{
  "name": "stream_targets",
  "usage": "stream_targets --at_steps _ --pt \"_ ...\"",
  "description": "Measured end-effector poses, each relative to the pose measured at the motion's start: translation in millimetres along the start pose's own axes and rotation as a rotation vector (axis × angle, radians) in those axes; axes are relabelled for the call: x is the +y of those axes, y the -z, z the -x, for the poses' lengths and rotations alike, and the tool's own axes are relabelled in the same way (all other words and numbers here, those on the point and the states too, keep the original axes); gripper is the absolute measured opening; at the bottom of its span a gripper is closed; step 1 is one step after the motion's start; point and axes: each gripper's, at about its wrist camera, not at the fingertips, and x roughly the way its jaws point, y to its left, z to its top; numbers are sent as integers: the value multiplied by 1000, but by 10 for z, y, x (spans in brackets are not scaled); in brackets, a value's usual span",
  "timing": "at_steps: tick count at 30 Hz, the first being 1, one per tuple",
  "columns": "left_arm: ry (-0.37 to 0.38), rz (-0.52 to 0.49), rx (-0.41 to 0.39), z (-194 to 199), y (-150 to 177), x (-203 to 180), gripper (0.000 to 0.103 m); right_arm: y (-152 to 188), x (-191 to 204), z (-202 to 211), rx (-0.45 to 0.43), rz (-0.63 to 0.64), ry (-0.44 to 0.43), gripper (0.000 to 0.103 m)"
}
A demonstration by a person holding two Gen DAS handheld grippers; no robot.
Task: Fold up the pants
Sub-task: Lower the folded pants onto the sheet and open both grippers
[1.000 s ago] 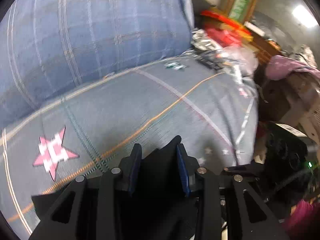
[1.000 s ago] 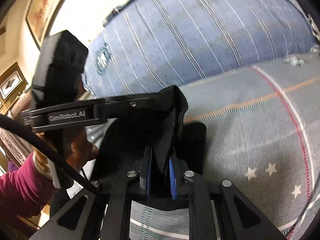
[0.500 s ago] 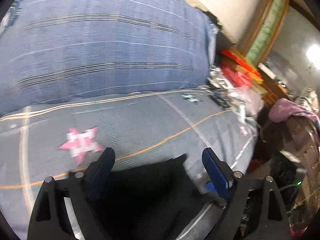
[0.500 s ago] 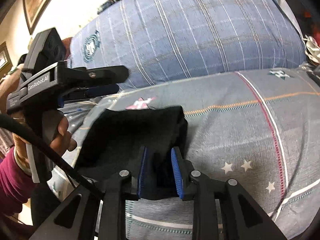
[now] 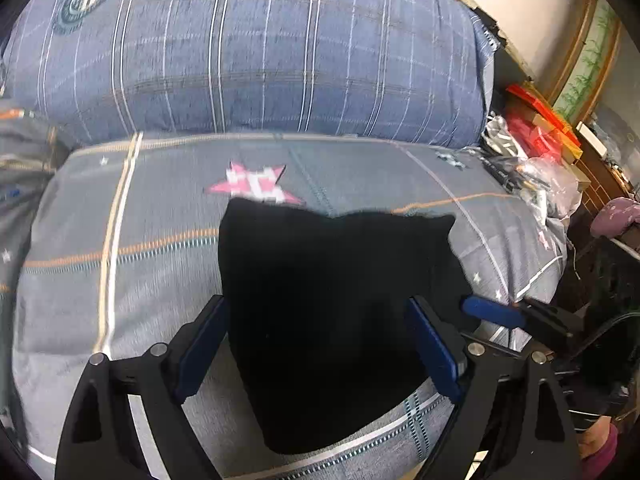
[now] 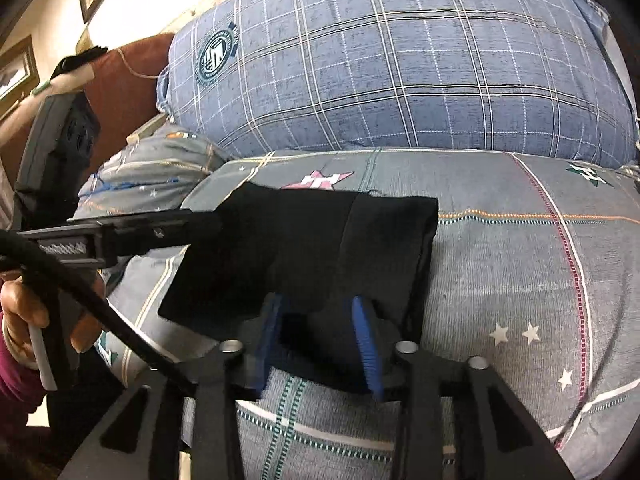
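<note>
The black pants (image 5: 336, 300) lie folded flat on the grey bedding (image 5: 140, 280), one corner over a pink star print (image 5: 256, 186). My left gripper (image 5: 316, 344) hovers over their near part with jaws spread wide and nothing gripped. In the right wrist view the pants (image 6: 312, 248) form a dark rectangle. My right gripper (image 6: 316, 340) is at their near edge, its jaws opening; a bit of cloth lies loose between the blue pads (image 6: 366, 344) without being pressed. The left gripper (image 6: 200, 224) shows from the side at the pants' left edge, held by a hand (image 6: 16, 320).
A big blue plaid pillow (image 5: 260, 52) rises behind the pants. Red boxes and plastic bags (image 5: 536, 148) crowd the bed's right end. A brown headboard (image 6: 120, 92) and a grey pillow (image 6: 152, 176) are at the left. The bed's edge drops off near both grippers.
Both grippers were shut on the black cloth and have let it go. The left jaws spread wide and drew back; the right jaws widened. The pants now lie flat on the bed.
</note>
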Motion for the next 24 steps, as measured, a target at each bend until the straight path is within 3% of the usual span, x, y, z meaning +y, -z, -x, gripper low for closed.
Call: stream_targets --at_steps 11,19,24 --pt "-65 5 23 -143 123 -4 88 127 -7 -44 20 27 66 55" --pt "-94 -14 -13 -4 40 -10 88 -101 -85 69 -31 -17 49 64" --pt "-126 5 -42 19 -110 90 88 -292 -79 -14 -57 3 40 64"
